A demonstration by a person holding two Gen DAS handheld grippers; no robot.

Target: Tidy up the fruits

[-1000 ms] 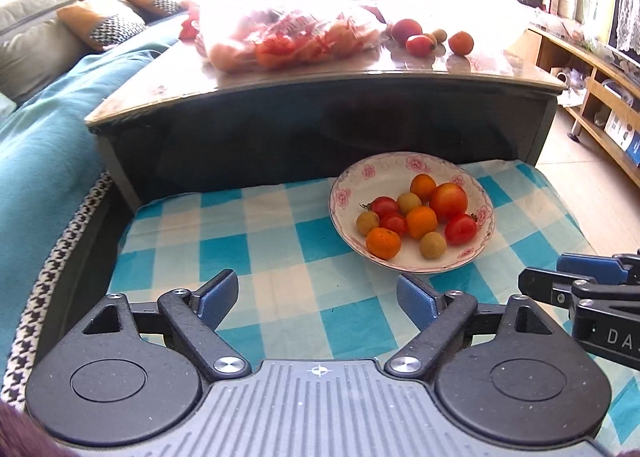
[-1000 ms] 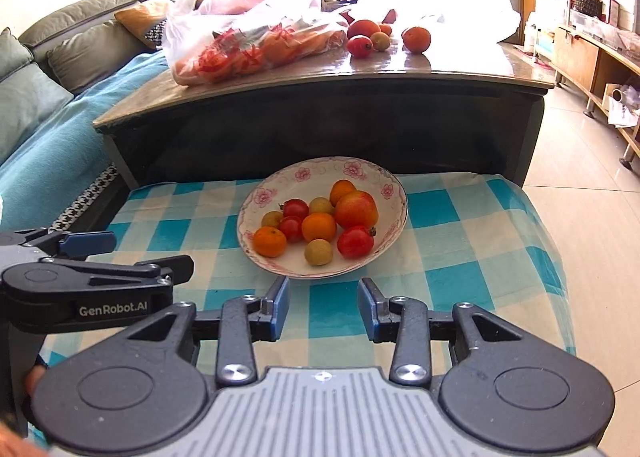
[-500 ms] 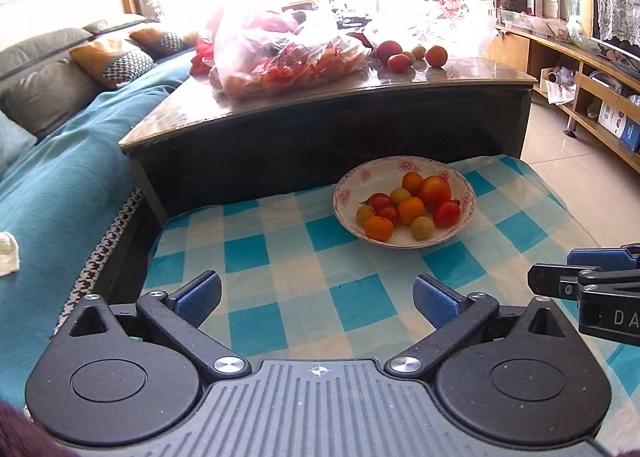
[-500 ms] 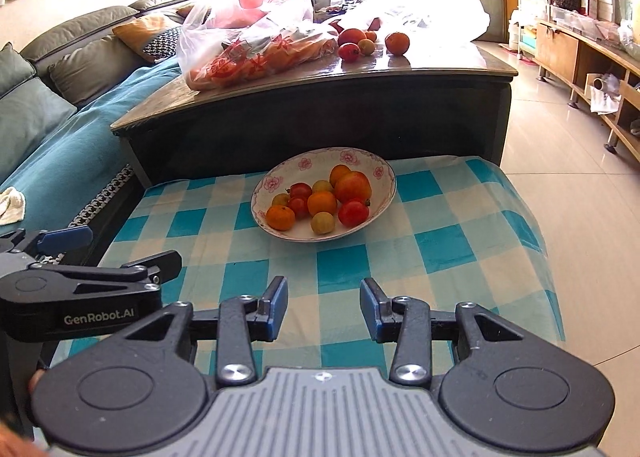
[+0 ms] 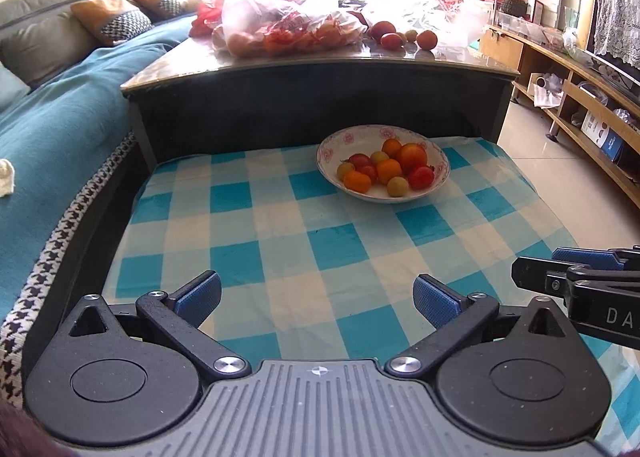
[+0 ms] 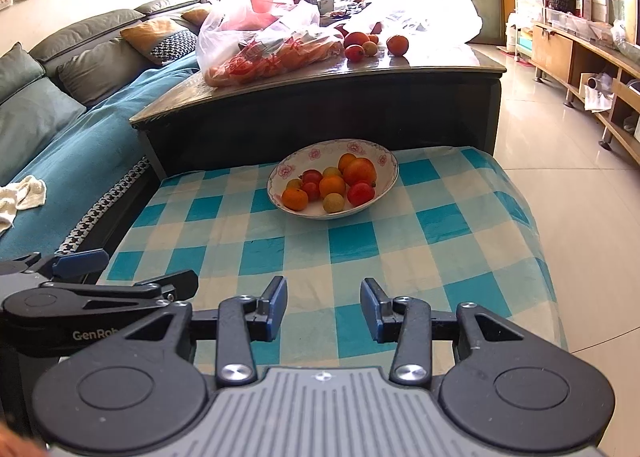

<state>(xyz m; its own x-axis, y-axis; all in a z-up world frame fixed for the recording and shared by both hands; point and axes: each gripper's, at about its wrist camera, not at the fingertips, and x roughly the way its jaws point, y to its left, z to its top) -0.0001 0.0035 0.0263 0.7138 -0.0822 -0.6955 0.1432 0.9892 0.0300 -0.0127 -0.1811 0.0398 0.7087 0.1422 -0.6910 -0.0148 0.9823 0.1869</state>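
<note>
1. My left gripper [image 5: 316, 299] had its jaws spread wide with nothing between them, hovering over the near part of the checked cloth [image 5: 304, 241].
2. My right gripper [image 6: 324, 307] was the same — jaws parted, though less widely, and empty above the cloth's near edge.
3. Each gripper showed in the other's view: the right one at the right edge of the left camera, the left one low at the left of the right camera.
4. The fruits [image 5: 386, 171] lay piled in the flowered bowl [image 5: 438, 161] at the far end of the cloth, well apart from both pairs of jaws — orange, red and small yellowish ones touching each other.
5. Behind the bowl stood the dark bench [image 6: 320, 97]; on its glossy top lay a plastic bag [image 6: 264, 45] of red and orange fruit, and just beside it a few loose fruits [image 6: 374, 45].
6. A teal sofa [image 6: 60, 129] with cushions ran along the left.
</note>
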